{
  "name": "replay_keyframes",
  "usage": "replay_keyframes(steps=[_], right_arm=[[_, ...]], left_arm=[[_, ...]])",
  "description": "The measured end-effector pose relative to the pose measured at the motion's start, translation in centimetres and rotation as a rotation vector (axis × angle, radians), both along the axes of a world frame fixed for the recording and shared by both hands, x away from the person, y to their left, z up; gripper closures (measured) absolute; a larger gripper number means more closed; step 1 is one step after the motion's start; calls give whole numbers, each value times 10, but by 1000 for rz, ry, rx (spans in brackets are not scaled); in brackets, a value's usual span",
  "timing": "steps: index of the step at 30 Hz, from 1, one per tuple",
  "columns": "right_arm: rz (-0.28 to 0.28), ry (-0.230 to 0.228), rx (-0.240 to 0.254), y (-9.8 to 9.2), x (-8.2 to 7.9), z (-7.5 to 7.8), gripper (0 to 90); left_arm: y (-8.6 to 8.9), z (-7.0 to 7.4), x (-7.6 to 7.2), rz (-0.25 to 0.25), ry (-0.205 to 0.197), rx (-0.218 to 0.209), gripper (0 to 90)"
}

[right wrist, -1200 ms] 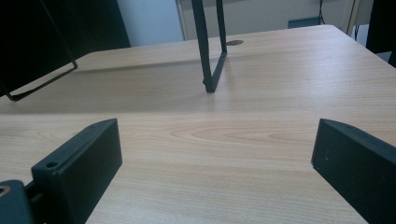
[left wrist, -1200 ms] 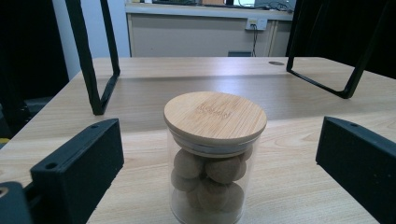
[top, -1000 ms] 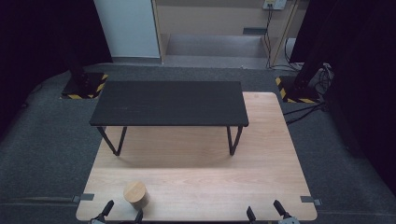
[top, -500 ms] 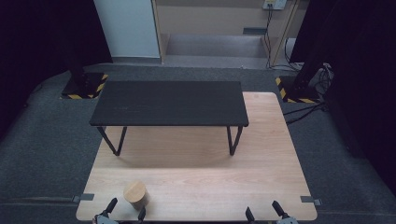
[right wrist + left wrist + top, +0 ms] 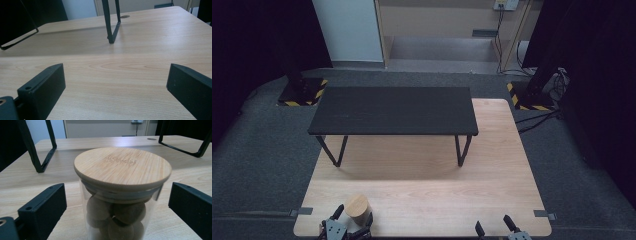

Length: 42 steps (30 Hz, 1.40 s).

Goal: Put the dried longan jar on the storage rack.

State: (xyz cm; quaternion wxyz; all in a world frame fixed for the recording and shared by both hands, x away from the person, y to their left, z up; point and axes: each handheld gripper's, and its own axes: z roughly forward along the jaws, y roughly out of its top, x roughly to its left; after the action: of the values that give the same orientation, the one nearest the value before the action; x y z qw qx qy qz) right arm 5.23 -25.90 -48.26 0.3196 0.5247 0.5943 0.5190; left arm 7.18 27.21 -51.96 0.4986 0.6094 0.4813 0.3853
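Note:
A glass jar (image 5: 119,202) with a round bamboo lid (image 5: 356,205) stands near the front left of the wooden table (image 5: 422,195); it holds several brown balls (image 5: 127,211). My left gripper (image 5: 352,219) is open, one jaw on each side of the jar, with gaps between jaws and glass. In the left gripper view the left gripper (image 5: 117,207) brackets the jar closely. My right gripper (image 5: 495,226) is open at the front right edge, and in the right gripper view the right gripper (image 5: 115,85) has only bare wood between its jaws.
A low black bench-like shelf (image 5: 393,110) on thin metal legs (image 5: 460,150) stands across the back half of the table. Grey carpet (image 5: 267,155) surrounds the table, with cables (image 5: 537,117) at the right.
The left gripper has moved slightly forward around the jar. The right gripper has barely shifted.

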Motion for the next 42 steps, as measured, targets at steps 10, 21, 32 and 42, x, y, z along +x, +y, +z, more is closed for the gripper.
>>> replay_keyframes(steps=[10, 21, 32, 42], right_arm=[[-5, 7, -1, -1, 2, -1, 23], [-1, 10, 0, 0, 4, -1, 25], [0, -2, -1, 1, 4, 1, 25], [2, -12, -2, 3, 4, 4, 25]], left_arm=[[0, -2, 9, -5, 9, 10, 43], [5, 4, 8, -27, 13, 7, 243], [18, 39, 6, -61, 29, -11, 244], [39, 93, 12, -102, -14, -45, 245]])
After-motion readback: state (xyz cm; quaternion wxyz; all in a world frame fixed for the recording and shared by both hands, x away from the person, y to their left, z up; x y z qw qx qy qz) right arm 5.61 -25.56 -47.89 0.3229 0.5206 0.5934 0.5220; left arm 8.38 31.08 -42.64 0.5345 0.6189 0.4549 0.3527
